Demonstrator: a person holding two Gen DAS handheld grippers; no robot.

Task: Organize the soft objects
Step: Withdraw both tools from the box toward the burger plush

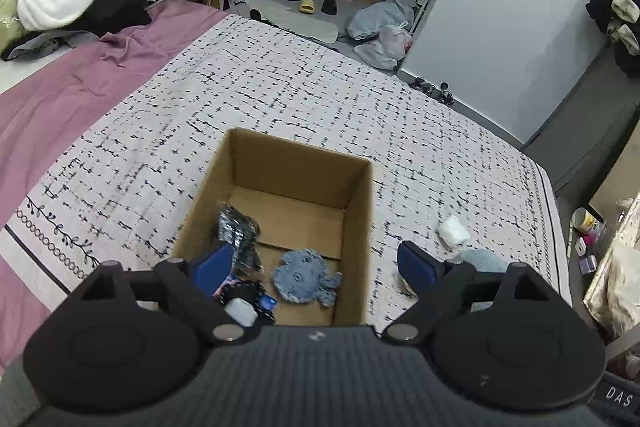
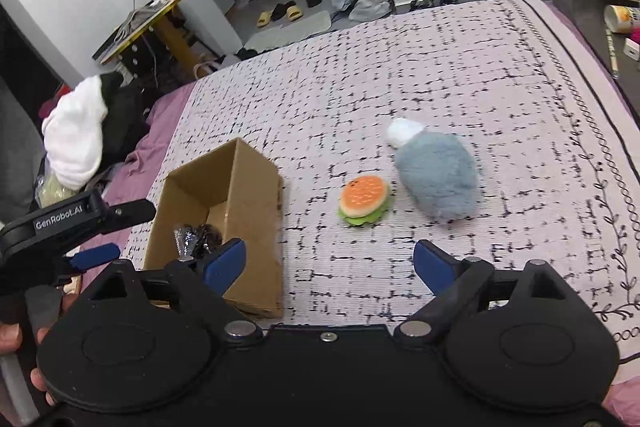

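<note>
Both our jaws stand wide, nothing between them. Left gripper (image 1: pixel 315 269) hangs over the box (image 1: pixel 356 227); inside lie a knitted blue toy (image 1: pixel 306 281) and a dark shiny bundle (image 1: pixel 236 231). Right gripper (image 2: pixel 330 265) is nearer what remains on the bedspread (image 2: pixel 480 75): burger (image 2: pixel 364 200), round and flat, straight ahead; fuzzy grey plush (image 2: pixel 438 179) beyond-right, long axis slanting away leftward, white tip far.

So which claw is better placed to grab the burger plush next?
Probably the right claw: it is open and empty, with the burger plush just ahead between its fingers' line. The left claw, also open, hangs over the cardboard box, and its view does not show the burger.
</note>
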